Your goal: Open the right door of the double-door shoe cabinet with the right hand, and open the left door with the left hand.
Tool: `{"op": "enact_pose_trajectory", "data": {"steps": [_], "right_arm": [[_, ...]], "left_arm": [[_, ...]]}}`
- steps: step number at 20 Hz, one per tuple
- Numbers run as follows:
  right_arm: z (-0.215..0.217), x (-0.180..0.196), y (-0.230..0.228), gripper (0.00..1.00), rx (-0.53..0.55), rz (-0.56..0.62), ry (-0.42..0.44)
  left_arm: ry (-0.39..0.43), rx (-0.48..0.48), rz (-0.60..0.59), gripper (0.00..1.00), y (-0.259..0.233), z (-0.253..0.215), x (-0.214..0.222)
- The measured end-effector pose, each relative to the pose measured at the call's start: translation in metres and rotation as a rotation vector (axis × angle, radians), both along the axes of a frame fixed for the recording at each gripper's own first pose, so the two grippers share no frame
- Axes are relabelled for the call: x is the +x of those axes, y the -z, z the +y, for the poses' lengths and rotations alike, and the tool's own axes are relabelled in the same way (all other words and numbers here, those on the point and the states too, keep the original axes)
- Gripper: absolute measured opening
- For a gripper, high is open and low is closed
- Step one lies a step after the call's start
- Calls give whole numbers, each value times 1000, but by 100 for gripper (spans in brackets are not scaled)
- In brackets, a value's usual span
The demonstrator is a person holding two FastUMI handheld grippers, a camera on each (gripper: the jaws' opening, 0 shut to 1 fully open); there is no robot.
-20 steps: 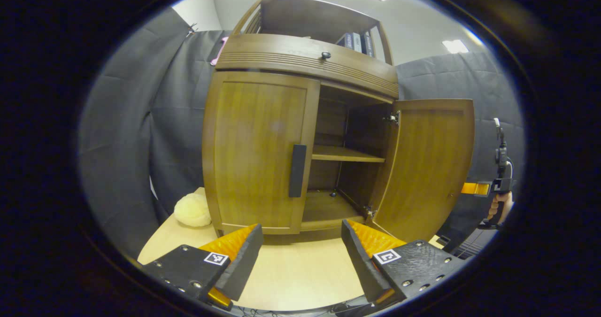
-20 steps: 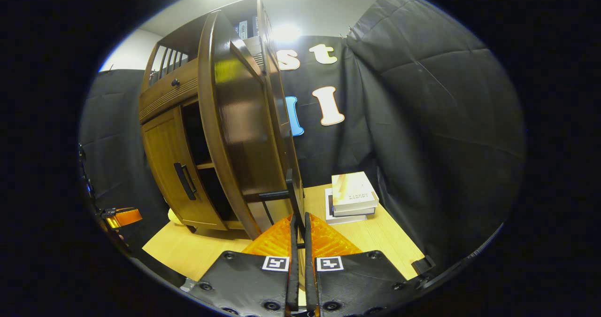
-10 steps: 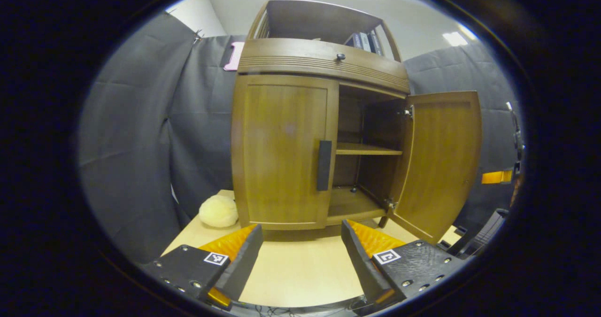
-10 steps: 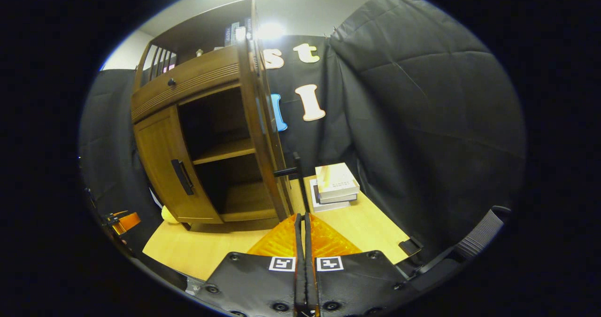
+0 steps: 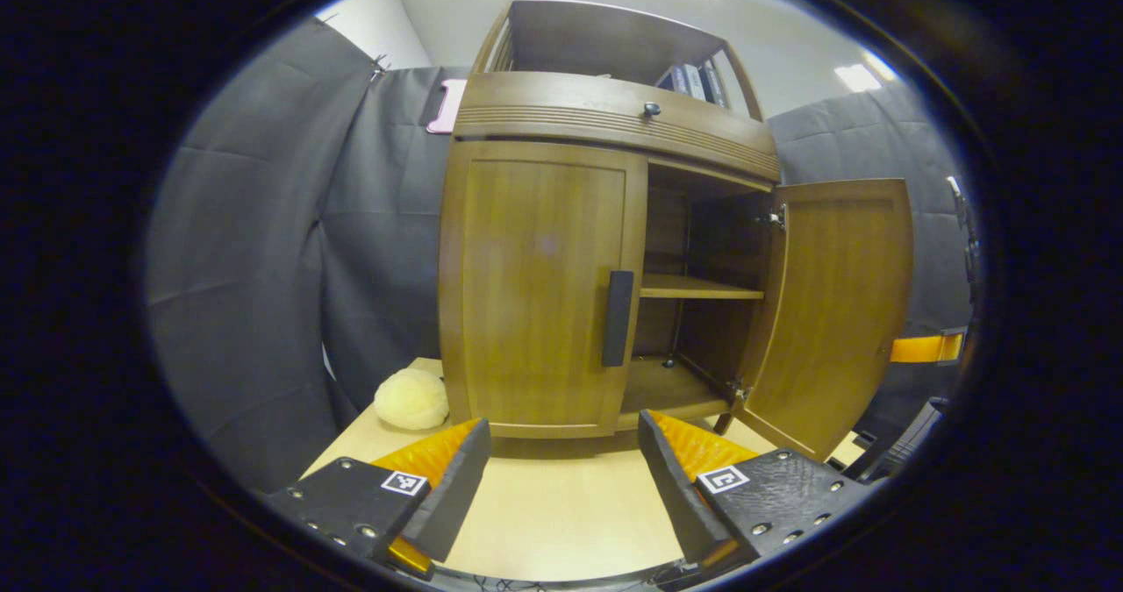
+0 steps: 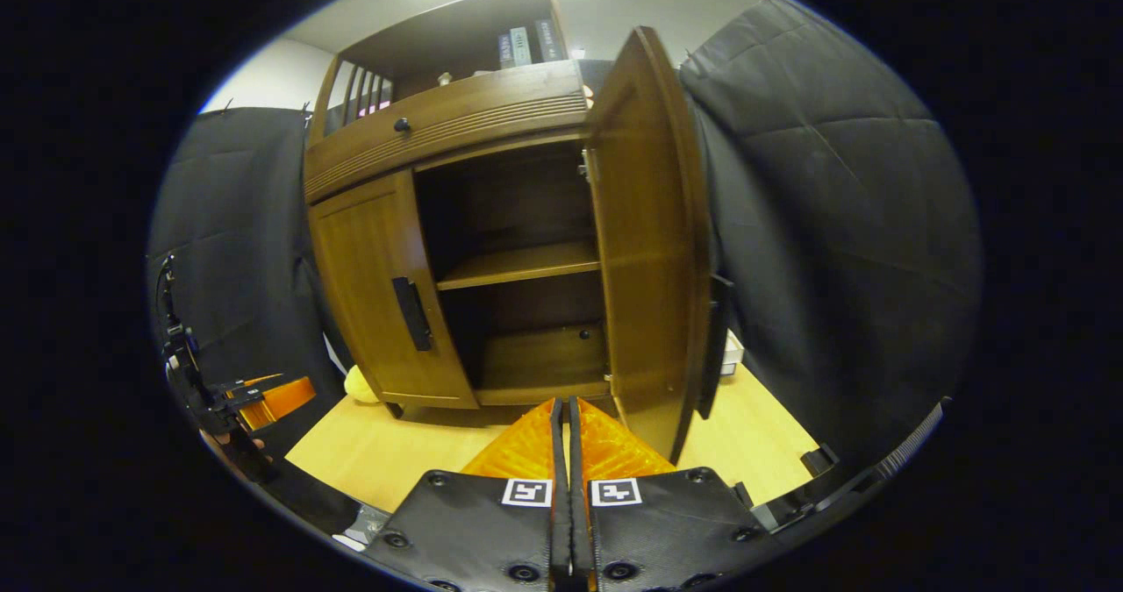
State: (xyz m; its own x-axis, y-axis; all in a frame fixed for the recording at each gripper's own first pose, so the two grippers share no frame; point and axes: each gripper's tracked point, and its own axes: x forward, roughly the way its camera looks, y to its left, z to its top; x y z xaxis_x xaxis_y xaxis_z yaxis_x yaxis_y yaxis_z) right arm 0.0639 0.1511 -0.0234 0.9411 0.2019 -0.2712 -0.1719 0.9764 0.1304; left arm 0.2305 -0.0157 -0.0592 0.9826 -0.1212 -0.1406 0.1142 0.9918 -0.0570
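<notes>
A: Wood first, in the left gripper view: the cabinet [image 5: 605, 250] sits at centre frame on the pale table [image 5: 553, 504]. Its left door [image 5: 540, 285] is flat shut, the dark handle [image 5: 617, 317] just right of centre. The right door [image 5: 833, 311] stands swung out at the right of the frame, the shelf [image 5: 697, 287] bare behind it.

B: And the left gripper [image 5: 561, 465]?

A: Spread wide at the bottom of the frame, nothing between the fingers, aimed roughly at that handle but well apart from it. Over the last second the cabinet has slid towards centre frame, so the aim has come round onto the closed door. A yellow fluffy ball [image 5: 412, 397] lies by the cabinet's lower left corner.

B: Right gripper view?

A: A second ago the right door was edge-on with its handle right above the clenched fingers. Now the right door [image 6: 654, 241] hangs open right of centre, and its handle [image 6: 715, 342] is clear of the right gripper [image 6: 561, 434], which is pinched closed on nothing at bottom centre. It has let go and backed off.

B: So half done?

A: I'd say so. The left door [image 6: 377, 294] remains, and the left gripper [image 6: 272, 395] waits at the lower left edge
</notes>
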Motion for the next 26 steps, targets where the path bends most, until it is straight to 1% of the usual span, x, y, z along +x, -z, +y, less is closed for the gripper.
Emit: {"op": "enact_pose_trajectory", "data": {"steps": [1, 2, 3, 5, 6, 7, 8, 9, 11, 12, 14, 15, 18, 19, 20, 21, 22, 24, 26], "right_arm": [[8, 4, -4, 2, 2, -11, -12], [17, 9, -10, 0, 7, -27, -29], [25, 14, -16, 2, 10, -47, -42], [39, 20, -20, 2, 15, -68, -76], [44, 34, -21, 0, 11, -73, -80], [49, 37, -20, 2, 1, -62, -106], [46, 39, -23, 1, -15, -75, -91], [46, 49, -27, 0, -18, -100, -83], [45, 61, -32, 5, -17, -119, -52], [44, 66, -31, 3, -11, -118, -43], [50, 77, -32, 33, -3, -119, -56], [53, 84, -32, 48, -11, -124, -66], [50, 90, -39, 93, -38, -159, -55], [49, 96, -38, 92, -41, -166, -49], [49, 98, -37, 97, -41, -165, -47], [49, 100, -35, 92, -39, -159, -50], [49, 104, -32, 92, -38, -149, -54], [47, 112, -29, 92, -45, -134, -61], [44, 119, -29, 92, -42, -125, -63]], "left_arm": [[4, 3, -5, 97, -2, -1, 5], [7, 5, -12, 96, -5, -3, 10], [11, 5, -20, 96, -9, -5, 16], [17, -3, -36, 96, -16, -10, 28], [21, -8, -43, 96, -20, -13, 34], [25, -11, -48, 96, -24, -16, 40], [30, -12, -55, 95, -27, -20, 47], [37, -12, -63, 96, -32, -24, 55], [50, -8, -70, 96, -37, -33, 71], [52, -5, -72, 96, -39, -37, 80], [53, -10, -75, 95, -44, -43, 97], [53, -18, -73, 96, -44, -47, 106], [40, -42, -61, 96, -43, -54, 133], [34, -48, -55, 96, -41, -56, 143], [33, -49, -50, 96, -39, -59, 152], [45, -40, -46, 96, -37, -64, 158], [58, -17, -52, 95, -38, -70, 165], [55, 42, -82, 96, -44, -79, 181], [48, 60, -81, 96, -38, -87, 198]]}}
